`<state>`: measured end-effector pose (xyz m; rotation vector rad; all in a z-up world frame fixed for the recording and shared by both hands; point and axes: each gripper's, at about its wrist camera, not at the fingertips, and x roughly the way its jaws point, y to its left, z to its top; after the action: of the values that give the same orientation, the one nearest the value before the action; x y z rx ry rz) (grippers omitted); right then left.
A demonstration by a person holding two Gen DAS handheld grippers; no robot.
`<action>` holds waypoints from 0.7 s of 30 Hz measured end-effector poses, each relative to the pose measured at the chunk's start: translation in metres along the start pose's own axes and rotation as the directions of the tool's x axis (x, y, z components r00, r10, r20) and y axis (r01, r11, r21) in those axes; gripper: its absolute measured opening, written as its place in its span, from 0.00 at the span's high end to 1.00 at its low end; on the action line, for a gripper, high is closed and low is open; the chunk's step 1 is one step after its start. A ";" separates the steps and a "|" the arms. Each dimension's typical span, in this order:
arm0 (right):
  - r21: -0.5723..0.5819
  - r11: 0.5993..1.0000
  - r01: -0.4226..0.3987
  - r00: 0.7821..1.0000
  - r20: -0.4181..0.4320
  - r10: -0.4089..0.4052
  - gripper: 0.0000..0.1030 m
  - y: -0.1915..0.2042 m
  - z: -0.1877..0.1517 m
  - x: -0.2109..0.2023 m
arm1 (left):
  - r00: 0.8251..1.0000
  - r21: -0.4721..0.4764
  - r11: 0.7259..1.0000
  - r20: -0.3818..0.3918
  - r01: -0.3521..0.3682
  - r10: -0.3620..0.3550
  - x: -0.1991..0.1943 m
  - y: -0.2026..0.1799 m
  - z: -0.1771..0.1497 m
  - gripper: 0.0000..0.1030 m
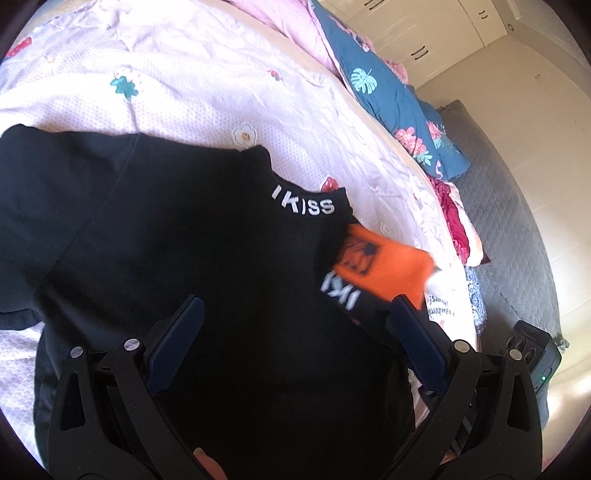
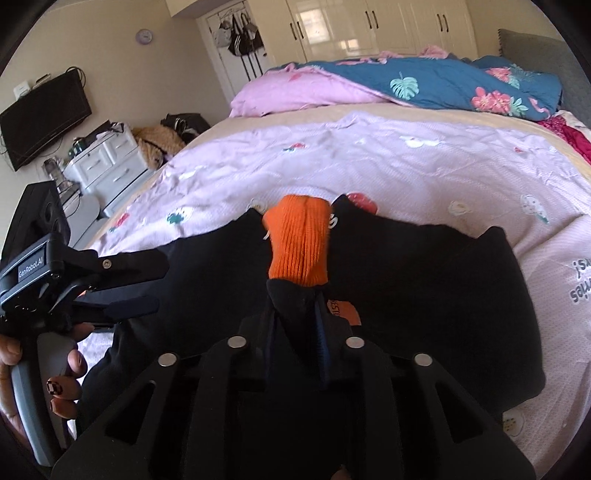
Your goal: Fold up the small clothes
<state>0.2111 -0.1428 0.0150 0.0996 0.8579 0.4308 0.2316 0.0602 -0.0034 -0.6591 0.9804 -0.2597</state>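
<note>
A shirt (image 2: 424, 280) lies spread on the bed (image 2: 369, 162), over the sheet (image 1: 184, 74). A sock (image 2: 299, 243) sits on the shirt near its collar (image 1: 306, 206), clamped in the right gripper (image 2: 299, 332). The left gripper (image 1: 295, 347) hovers over the shirt, to the left of the sock. A quilt (image 2: 443, 81) is heaped at the far side of the bed. A drawer unit (image 2: 107, 162) stands on the floor to the bed's left.

Sunlit bed (image 2: 369, 155), cream wardrobe (image 2: 369, 26), wall television (image 2: 44, 118)

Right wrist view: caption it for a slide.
Right gripper clamps an orange-and-black sock above a black shirt.
</note>
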 end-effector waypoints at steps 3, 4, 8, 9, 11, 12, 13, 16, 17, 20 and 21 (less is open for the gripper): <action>0.011 0.999 -0.044 0.999 -0.004 0.044 0.64 0.000 0.000 -0.003 | 1.000 -0.014 1.000 -0.019 0.009 -0.009 0.005 0.003 -0.001 0.08; 0.013 0.998 -0.057 0.998 -0.002 0.057 0.61 0.000 0.000 -0.005 | 1.000 -0.016 1.000 -0.023 0.008 -0.009 0.006 0.003 -0.002 0.08; 0.016 0.997 -0.081 0.997 0.010 0.081 0.54 -0.001 0.004 -0.012 | 0.999 -0.019 1.000 -0.054 0.008 -0.009 0.014 0.005 -0.005 0.08; 0.025 0.996 -0.081 0.997 0.014 0.081 0.54 -0.004 0.005 -0.013 | 0.998 -0.016 1.000 -0.064 0.010 -0.011 0.017 0.005 -0.006 0.08; 0.049 0.996 -0.075 0.997 0.015 0.074 0.53 -0.010 0.006 -0.015 | 0.996 -0.006 1.000 -0.090 0.008 -0.009 0.025 0.004 -0.010 0.08; 0.068 0.995 -0.072 0.997 0.014 0.071 0.53 -0.015 0.006 -0.015 | 0.995 -0.001 1.000 -0.100 0.009 -0.009 0.028 0.002 -0.013 0.08; 0.083 0.994 -0.073 0.997 0.012 0.072 0.53 -0.019 0.007 -0.015 | 0.994 0.010 1.000 -0.111 0.007 -0.006 0.033 0.000 -0.015 0.08; 0.126 0.990 -0.064 0.998 0.009 0.063 0.53 -0.031 0.007 -0.016 | 0.992 0.042 0.999 -0.123 -0.019 0.024 0.042 -0.006 -0.024 0.10; 0.135 0.989 -0.057 0.998 0.010 0.056 0.53 -0.034 0.007 -0.017 | 0.992 0.052 0.998 -0.125 -0.025 0.031 0.045 -0.007 -0.026 0.12; 0.174 0.984 -0.037 0.999 0.017 0.035 0.53 -0.047 0.007 -0.021 | 0.988 0.088 0.995 -0.138 -0.051 0.063 0.055 -0.012 -0.034 0.29; 0.184 0.982 -0.034 0.999 0.020 0.031 0.53 -0.050 0.008 -0.022 | 0.987 0.096 0.993 -0.139 -0.062 0.075 0.057 -0.012 -0.036 0.34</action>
<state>0.2213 -0.1962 0.0233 0.2885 0.8796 0.3799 0.2339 0.0087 -0.0491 -0.5272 1.1191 -0.2926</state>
